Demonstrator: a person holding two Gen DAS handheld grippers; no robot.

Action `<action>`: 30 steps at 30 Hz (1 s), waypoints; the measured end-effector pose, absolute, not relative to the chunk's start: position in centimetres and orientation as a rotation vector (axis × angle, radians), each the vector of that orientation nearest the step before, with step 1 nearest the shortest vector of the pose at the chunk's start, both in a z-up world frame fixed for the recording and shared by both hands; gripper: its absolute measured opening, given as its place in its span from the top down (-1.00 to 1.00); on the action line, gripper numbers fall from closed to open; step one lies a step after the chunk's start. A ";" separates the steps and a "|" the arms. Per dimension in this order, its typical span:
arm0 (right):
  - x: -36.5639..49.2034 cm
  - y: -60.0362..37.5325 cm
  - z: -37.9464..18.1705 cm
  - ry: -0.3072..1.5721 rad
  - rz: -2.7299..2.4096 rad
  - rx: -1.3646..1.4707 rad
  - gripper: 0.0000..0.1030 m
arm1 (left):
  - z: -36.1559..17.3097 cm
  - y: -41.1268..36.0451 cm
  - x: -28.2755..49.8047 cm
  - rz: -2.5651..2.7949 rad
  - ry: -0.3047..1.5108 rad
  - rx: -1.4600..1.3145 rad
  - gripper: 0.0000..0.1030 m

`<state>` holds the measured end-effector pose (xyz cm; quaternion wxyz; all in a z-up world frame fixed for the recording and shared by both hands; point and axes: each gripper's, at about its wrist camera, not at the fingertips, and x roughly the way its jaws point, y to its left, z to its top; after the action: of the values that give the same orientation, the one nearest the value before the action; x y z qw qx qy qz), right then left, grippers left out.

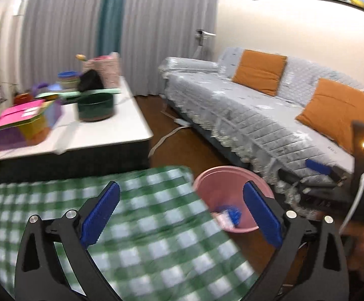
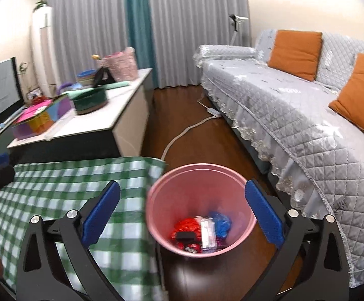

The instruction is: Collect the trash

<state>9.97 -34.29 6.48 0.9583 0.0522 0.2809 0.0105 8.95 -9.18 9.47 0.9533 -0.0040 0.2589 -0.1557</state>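
The sofa (image 2: 295, 115) runs along the right, the white table (image 2: 121, 115) with its clutter sits at the back left, and a green checked cloth (image 2: 64, 190) covers the near surface, which looks bare of litter in both views. On the floor between cloth and sofa stands the pink bin (image 2: 157, 200), and that is where the trash (image 2: 202, 230) now lies: a red crinkled wrapper, a clear-and-white packet and a blue crumpled piece, heaped on the bottom. The right gripper (image 2: 182, 215) hangs above the bin mouth with its fingers spread wide and nothing between them; the left gripper (image 1: 182, 215) hangs over the cloth edge beside the bin, equally spread and empty. Judging by looks, the wrappers are light, thin and springy, probably slick film that would slide from a shallow pinch, so any further piece is best nipped across a bunched fold rather than a flat edge. The bin seems a light, fairly stiff plastic; its rim is the natural place to grip, though a one-sided hold could tip it.
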 end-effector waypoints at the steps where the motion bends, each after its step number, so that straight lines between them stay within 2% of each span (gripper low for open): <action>1: 9.1 -33.6 6.8 0.558 0.023 0.109 -0.90 | 9.3 -8.7 8.0 -0.308 0.527 -0.007 -0.85; 12: 1.7 -26.1 5.9 0.539 0.029 0.065 -0.90 | 6.4 -3.5 -1.5 -0.081 0.501 -0.034 -0.85; 21: -2.1 -23.0 3.2 0.579 0.032 0.041 -0.90 | 4.6 -0.2 -4.9 0.019 0.564 -0.037 -0.85; 30: -1.0 -22.5 2.3 0.581 0.029 0.018 -0.90 | 2.9 0.4 -3.4 0.048 0.605 -0.061 -0.85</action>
<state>-0.99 -22.51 2.30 0.9579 0.0087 0.2866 0.0144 -3.41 0.42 2.90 0.9538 -0.0302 0.2979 0.0236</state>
